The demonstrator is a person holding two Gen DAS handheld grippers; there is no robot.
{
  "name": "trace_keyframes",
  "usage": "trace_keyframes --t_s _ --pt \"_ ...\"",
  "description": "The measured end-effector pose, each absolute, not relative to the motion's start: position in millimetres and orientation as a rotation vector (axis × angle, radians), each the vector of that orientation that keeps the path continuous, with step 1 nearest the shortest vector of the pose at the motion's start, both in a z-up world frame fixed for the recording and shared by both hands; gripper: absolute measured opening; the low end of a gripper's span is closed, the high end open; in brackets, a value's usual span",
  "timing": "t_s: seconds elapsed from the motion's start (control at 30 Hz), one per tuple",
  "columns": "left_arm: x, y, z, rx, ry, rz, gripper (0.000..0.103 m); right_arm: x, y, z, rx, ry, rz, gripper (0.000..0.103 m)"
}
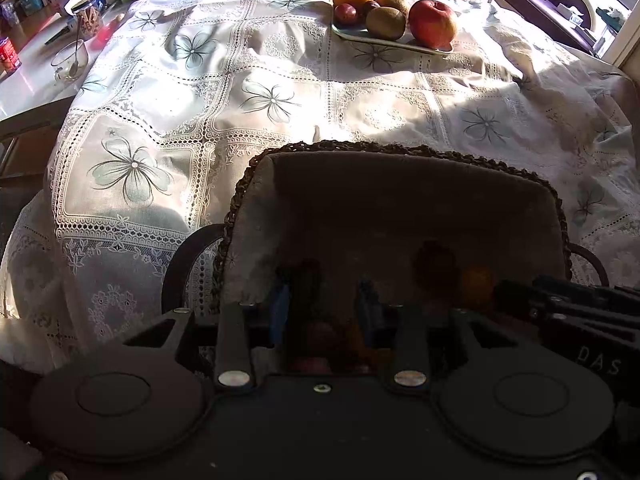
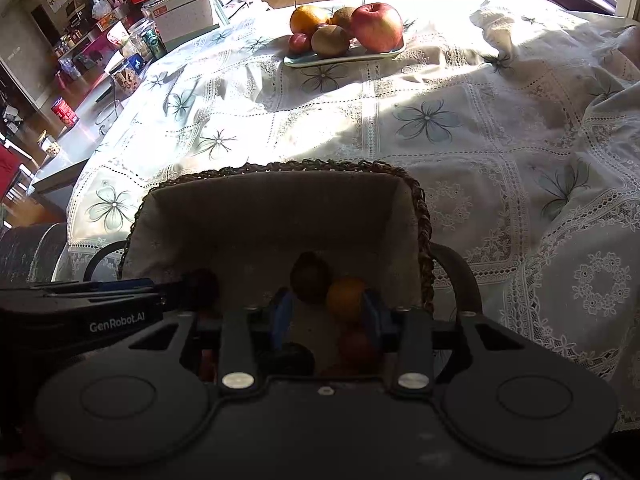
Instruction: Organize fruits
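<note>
In your left wrist view, your left gripper (image 1: pixel 324 308) hangs inside the lined wicker basket (image 1: pixel 400 148), its jaws spread; a dark reddish fruit (image 1: pixel 320 336) lies low between them, but the shadow is too deep to tell whether the pads touch it. The right gripper's body crosses the lower right corner. Far across the lace-covered worktop (image 1: pixel 280 92) sits the plate (image 1: pixel 392 42), holding an apple (image 1: pixel 432 22), kiwis and an orange fruit. In your right wrist view, your right gripper (image 2: pixel 330 316) also reaches into the basket with jaws spread, an orange (image 2: pixel 346 296) and a red fruit (image 2: pixel 356 344) lying between the blue pads, a brown kiwi (image 2: pixel 310 282) just behind. If you mean to lift one, centre the pads on a single fruit and close gently on its widest part; the neighbours touch, so come straight down and keep both grippers from crowding each other.
</note>
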State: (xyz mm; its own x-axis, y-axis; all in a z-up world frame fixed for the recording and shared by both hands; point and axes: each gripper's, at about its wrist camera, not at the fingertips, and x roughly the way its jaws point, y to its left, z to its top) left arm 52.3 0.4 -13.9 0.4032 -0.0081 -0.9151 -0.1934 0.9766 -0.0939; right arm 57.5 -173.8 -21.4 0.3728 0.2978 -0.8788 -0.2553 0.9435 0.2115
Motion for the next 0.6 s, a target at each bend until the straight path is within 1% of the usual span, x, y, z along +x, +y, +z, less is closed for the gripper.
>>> trace_keyframes --t_s 0.6 --pt "51.8 -0.6 -16.6 -0.195 1.162 0.118 0.045 57.1 -173.9 -23.1 0.042 1.141 0.355 0.041"
